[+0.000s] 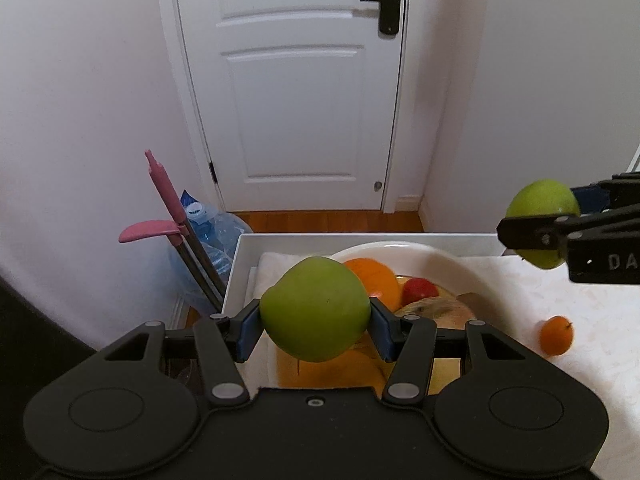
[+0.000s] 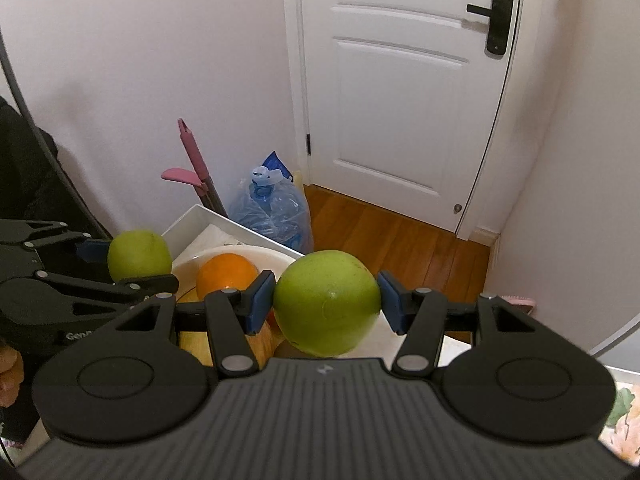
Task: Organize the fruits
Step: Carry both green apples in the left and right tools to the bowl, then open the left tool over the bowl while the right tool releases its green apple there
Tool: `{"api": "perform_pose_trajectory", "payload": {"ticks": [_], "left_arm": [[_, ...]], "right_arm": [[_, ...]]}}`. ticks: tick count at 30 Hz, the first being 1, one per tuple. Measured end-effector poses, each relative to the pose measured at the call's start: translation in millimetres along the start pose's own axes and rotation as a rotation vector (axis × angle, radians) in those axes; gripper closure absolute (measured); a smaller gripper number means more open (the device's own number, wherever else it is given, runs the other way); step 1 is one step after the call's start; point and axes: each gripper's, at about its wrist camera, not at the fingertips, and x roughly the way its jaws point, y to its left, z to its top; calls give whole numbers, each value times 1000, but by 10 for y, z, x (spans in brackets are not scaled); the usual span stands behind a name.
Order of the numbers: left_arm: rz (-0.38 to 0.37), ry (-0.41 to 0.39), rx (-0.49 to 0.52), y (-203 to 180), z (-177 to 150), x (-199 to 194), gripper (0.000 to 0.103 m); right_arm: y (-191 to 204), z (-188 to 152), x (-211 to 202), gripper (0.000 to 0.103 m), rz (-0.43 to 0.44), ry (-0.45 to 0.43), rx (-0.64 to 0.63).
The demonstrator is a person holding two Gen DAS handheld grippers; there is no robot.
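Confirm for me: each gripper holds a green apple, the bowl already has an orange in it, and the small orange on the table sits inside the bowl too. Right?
Not quite. The small orange lies on the table, outside the bowl, as the left wrist view shows. The rest stands: the left gripper and right gripper each hold a green apple, and an orange is in the bowl.

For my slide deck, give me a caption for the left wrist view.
Left gripper holds a green apple above the fruit bowl; right gripper carries a second apple.
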Motion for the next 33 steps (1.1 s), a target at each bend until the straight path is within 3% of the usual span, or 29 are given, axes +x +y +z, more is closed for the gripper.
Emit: {"api": "perform_pose_trajectory", "payload": {"ticks": [13, 15, 16, 17, 33], "left_arm": [[-39, 50, 19, 118, -27, 279, 43], [-50, 21, 14, 123, -20, 227, 27], [-58, 4, 11, 144, -10, 204, 12], [-65, -12, 6, 156, 1, 176, 9], [-63, -60, -37, 202, -29, -142, 9]], "right_arm": [[32, 19, 236, 32, -6, 29, 27], [35, 23, 248, 32, -4, 28, 26], [38, 27, 256, 32, -4, 28, 25], [40, 33, 262, 32, -3, 28, 26], [-22, 73, 282, 32, 21, 33, 50]]}}
